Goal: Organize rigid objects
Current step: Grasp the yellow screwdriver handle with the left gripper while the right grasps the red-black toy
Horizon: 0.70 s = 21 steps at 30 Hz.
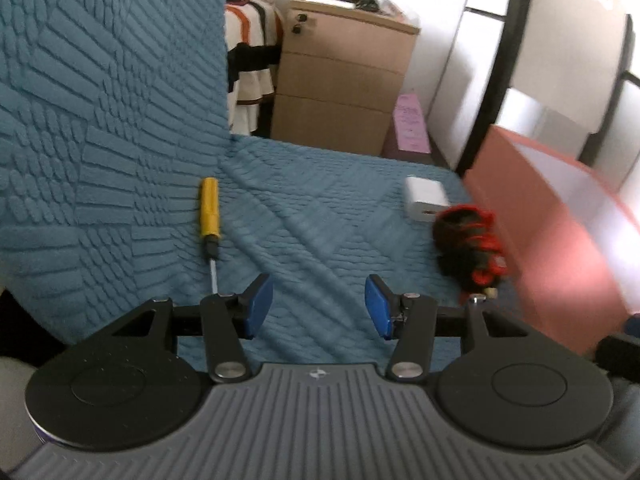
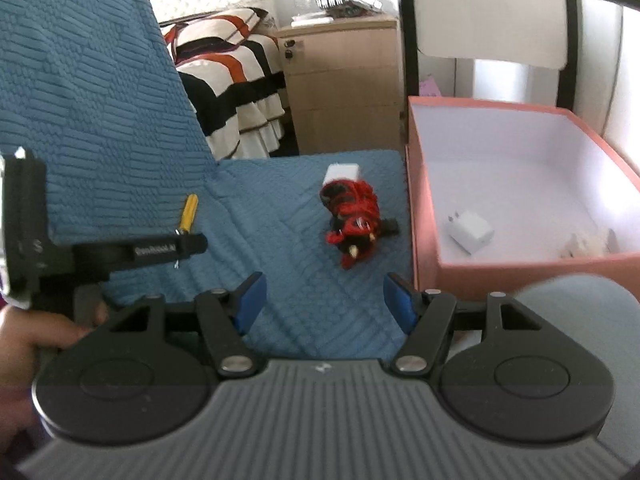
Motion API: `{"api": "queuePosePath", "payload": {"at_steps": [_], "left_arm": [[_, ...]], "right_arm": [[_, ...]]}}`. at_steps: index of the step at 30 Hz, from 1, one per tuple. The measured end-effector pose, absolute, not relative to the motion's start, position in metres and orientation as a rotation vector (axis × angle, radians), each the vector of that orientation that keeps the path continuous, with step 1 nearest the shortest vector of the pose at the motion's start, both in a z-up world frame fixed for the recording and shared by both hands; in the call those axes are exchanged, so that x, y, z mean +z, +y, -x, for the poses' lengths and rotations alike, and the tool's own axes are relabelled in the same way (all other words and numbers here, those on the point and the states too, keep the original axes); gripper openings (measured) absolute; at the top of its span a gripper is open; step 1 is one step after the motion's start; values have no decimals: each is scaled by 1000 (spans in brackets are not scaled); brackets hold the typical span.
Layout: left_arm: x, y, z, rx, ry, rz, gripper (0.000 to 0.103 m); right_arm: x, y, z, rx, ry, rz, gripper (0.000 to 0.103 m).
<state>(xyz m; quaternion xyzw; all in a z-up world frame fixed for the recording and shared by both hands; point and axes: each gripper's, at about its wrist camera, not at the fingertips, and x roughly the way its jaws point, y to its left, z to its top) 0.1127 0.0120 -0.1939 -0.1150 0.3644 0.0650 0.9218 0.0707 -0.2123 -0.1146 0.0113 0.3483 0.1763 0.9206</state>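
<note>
A yellow-handled screwdriver [image 1: 209, 216] lies on the blue quilted seat, just ahead and left of my left gripper [image 1: 318, 306], which is open and empty. It also shows in the right wrist view [image 2: 187, 213]. A red and black bundled cable [image 1: 472, 248] and a white charger block [image 1: 426, 199] lie at the seat's right side by a pink box [image 1: 560, 240]. My right gripper [image 2: 324, 300] is open and empty above the seat, the cable [image 2: 354, 218] and white block [image 2: 341, 172] ahead of it. The pink box [image 2: 424, 200] holds a white plug adapter [image 2: 471, 237] and a pale object [image 2: 586, 245].
The blue quilted backrest [image 1: 100, 100] rises on the left. A wooden drawer cabinet [image 1: 340, 80] and a striped bed [image 2: 228, 76] stand beyond the seat. The left gripper's body [image 2: 100, 254] and the hand on it show at left in the right wrist view.
</note>
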Motion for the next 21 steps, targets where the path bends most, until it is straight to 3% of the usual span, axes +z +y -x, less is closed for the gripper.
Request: {"api": "queuePosePath", "payload": {"at_steps": [17,21], "left_arm": [[-233,51,-185,248,808,117,57],[-242,58,-200,268,830,89,57]], "right_arm": [[-160,-152,-140,348,687,241,67],[-167,-148,-158,323,701,258,85]]}}
